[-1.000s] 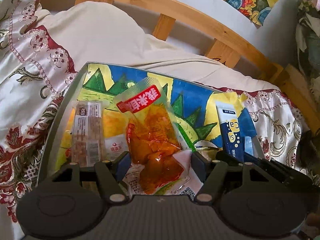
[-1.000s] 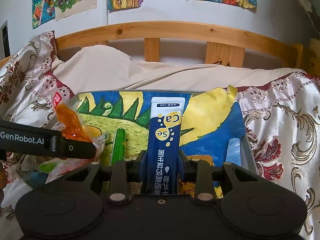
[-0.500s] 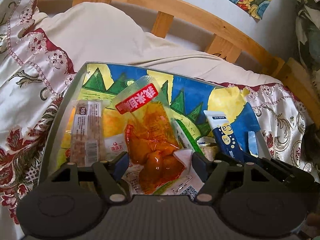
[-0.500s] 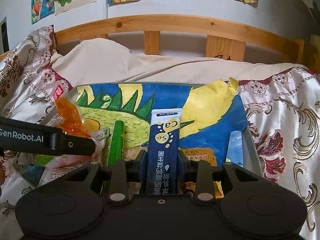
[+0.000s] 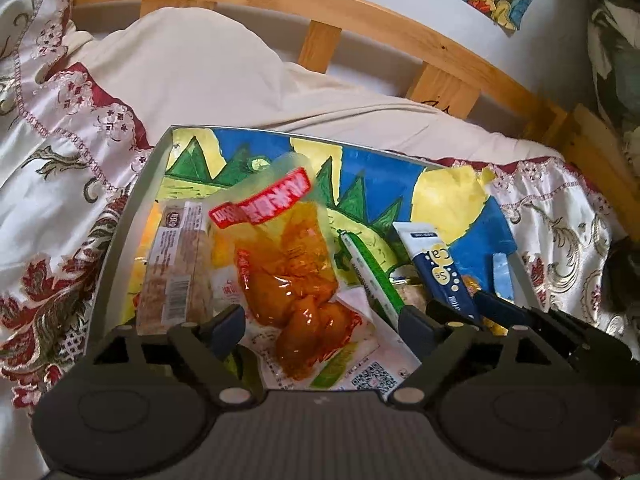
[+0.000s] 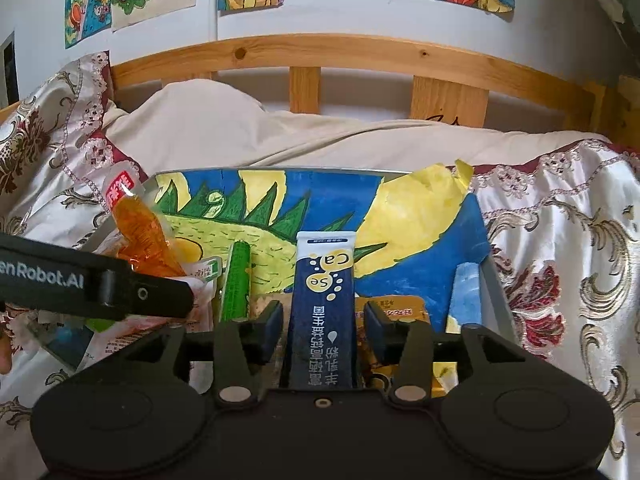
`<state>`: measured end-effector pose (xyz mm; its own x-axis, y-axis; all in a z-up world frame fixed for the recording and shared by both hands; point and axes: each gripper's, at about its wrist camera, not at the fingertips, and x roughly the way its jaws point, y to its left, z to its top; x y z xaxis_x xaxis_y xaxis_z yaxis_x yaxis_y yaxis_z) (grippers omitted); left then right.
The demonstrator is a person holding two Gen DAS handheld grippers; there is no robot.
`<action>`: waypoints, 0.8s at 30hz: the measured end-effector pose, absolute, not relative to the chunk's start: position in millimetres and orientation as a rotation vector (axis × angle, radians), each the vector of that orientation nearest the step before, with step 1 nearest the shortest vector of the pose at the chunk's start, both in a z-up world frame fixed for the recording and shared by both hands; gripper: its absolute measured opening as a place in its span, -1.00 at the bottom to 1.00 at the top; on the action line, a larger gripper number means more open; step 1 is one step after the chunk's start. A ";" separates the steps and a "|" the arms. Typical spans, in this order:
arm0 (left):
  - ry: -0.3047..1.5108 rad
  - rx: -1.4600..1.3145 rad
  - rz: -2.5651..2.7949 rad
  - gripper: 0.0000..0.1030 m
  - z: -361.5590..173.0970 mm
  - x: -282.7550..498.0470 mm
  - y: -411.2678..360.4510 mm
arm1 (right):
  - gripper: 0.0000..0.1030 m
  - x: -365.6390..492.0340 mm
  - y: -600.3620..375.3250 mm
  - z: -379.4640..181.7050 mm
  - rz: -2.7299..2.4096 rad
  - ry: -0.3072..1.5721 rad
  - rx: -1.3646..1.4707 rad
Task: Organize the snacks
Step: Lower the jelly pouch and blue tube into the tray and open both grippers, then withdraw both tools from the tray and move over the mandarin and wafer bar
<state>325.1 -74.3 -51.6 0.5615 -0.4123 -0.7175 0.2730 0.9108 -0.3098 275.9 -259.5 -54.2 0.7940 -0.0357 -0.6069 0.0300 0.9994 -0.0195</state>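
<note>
A big bed cover (image 5: pixel 60 168) lies under a gray box (image 5: pixel 120 240) lined with a painted picture. In the box, at 12 o'clock from the left gripper (image 5: pixel 322 320), rests an orange snack bag (image 5: pixel 288 272). That gripper has just let go; its jaws stand wide and off the bag. The right gripper (image 6: pixel 322 320) has been opening too. The blue stick pack (image 6: pixel 322 300) lies loose between its jaws. A green stick (image 6: pixel 236 280) sits at 10 o'clock.

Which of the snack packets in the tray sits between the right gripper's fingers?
The dark blue stick sachet with yellow dots, lying between the just-opened right gripper jaws; the slim green stick and clear orange pouch lie further left.
</note>
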 end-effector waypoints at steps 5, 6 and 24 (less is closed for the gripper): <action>0.873 -0.217 -0.397 0.81 -38.9 316.1 -62.9 | 0.20 261.5 -263.0 -40.7 -0.051 0.621 -0.002; 0.868 -0.218 -0.395 0.83 -36.5 314.1 -61.6 | 0.24 258.5 -263.7 -37.6 -0.053 0.613 0.000; 0.605 -0.210 -0.303 0.99 27.2 245.9 -25.2 | 0.89 178.4 -268.7 30.5 -0.076 0.398 0.069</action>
<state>245.9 -25.2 27.2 0.7806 -0.3391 -0.5250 0.2174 0.9349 -0.2806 178.4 -268.7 30.5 0.9191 -0.0607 -0.3894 0.0877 0.9948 0.0521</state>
